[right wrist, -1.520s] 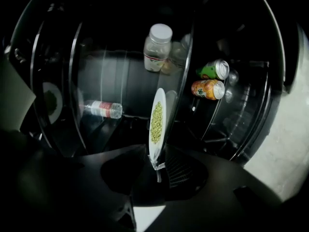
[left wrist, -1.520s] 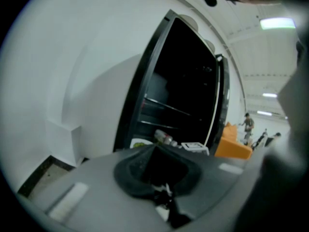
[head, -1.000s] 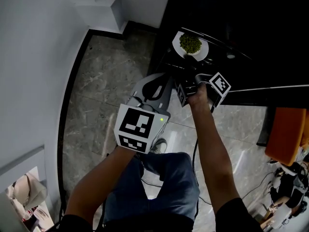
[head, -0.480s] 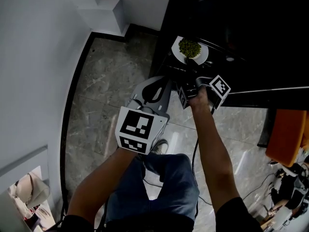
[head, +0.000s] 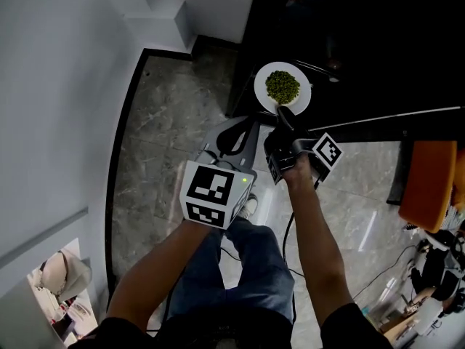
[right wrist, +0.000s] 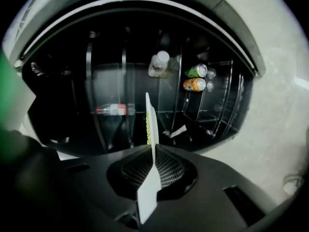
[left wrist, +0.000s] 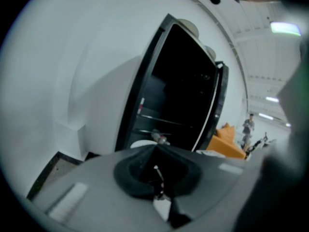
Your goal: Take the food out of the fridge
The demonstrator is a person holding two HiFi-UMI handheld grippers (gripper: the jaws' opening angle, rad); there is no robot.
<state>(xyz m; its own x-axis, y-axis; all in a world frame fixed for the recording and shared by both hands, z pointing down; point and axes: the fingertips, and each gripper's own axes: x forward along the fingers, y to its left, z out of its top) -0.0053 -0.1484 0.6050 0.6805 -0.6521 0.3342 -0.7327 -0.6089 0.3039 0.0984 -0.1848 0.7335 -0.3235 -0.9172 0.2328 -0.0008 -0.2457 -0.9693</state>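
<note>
Right gripper (head: 282, 115) jaws tight on plate (head: 260, 87) rim

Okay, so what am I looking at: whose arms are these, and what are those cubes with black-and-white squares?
No robot: a person holds a two-jaw gripper in each hand; the marked cubes belong to them. The top-down picture comes from a camera on the person's head; the other two ride on the grippers. The right gripper is clamped on the rim of a round white plate of green vegetables, before the open black fridge. The left gripper is shut and empty. Plastic bottles and drink cans sit inside.
</note>
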